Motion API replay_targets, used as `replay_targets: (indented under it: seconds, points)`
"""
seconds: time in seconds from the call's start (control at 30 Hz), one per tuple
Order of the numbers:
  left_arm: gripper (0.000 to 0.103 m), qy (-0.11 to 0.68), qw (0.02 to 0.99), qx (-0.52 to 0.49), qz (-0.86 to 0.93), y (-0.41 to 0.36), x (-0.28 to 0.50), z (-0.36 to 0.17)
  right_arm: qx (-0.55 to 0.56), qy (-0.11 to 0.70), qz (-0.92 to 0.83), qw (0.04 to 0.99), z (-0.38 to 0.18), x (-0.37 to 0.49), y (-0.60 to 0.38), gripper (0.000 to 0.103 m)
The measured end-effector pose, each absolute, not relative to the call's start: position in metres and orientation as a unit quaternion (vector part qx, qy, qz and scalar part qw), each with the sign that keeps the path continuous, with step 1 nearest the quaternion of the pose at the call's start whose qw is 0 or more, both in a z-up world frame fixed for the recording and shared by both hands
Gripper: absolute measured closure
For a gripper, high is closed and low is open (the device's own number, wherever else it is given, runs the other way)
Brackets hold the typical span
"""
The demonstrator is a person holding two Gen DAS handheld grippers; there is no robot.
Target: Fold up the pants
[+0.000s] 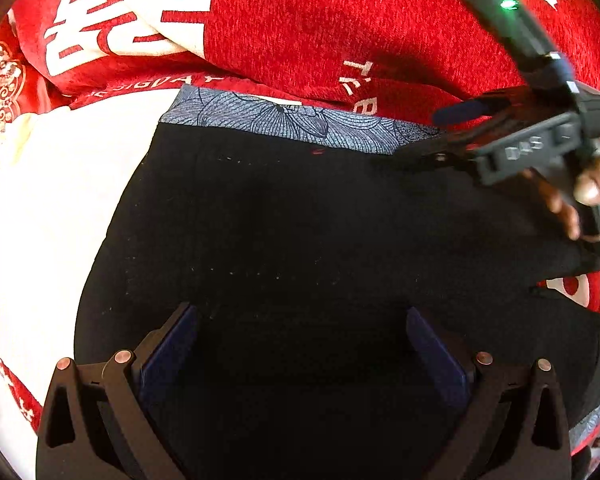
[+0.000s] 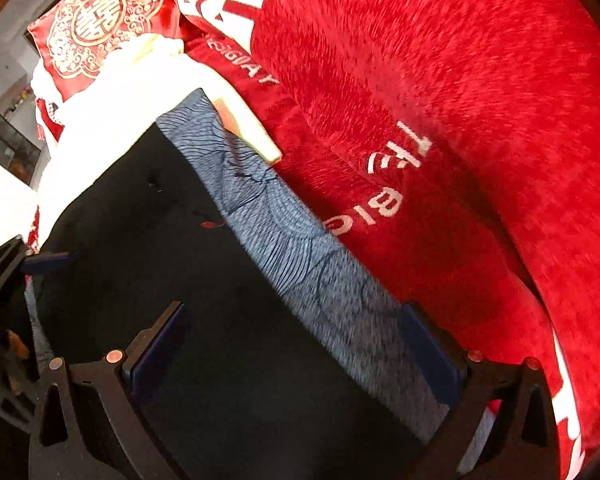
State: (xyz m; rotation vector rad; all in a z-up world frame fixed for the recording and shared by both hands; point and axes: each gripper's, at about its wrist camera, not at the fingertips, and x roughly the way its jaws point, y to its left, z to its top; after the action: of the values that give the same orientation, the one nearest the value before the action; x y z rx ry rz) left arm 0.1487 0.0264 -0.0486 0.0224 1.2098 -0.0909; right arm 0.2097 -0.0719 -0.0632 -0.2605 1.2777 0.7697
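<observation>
Pants: the black pants (image 1: 284, 232) are lying flat on the red blanket (image 1: 320, 20), with their blue patterned waistband (image 1: 292, 120) at the far edge.
Left gripper: your left gripper (image 1: 300, 352) is hovering over the black cloth, jaws spread wide, gripping nothing.
Right gripper: your right gripper (image 2: 296, 356) is straddling the waistband (image 2: 300, 248), fingers apart, not pinching it.
Right hand: your hand (image 1: 584, 196) is holding its handle.

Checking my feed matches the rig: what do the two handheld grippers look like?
Both are matte black plastic frames with copper-coloured rivets and dark blue flat pads on the two fingers. The left gripper and the right gripper look alike. Seen from the left wrist camera, the right gripper's body carries a green light and raised lettering too blurred to read.
</observation>
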Motion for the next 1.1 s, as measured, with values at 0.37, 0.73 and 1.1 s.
replay_targets:
  seconds: [0.37,0.73,1.1]
  points:
    - [0.000,0.570,0.820,0.009,-0.042,0.028,0.151,-0.048,-0.130,0.592,0.379,0.699,-0.092,0.231,-0.055,0.008]
    - [0.000,0.573,0.819,-0.012,-0.045,0.038,0.147,-0.044,-0.170,0.582,0.405,0.684,-0.079,0.219,-0.030,0.085]
    - [0.000,0.546,0.812,-0.194,-0.067,0.088,0.162,0.002,-0.205,0.459,0.377,0.778,0.008,0.136,-0.026,0.097]
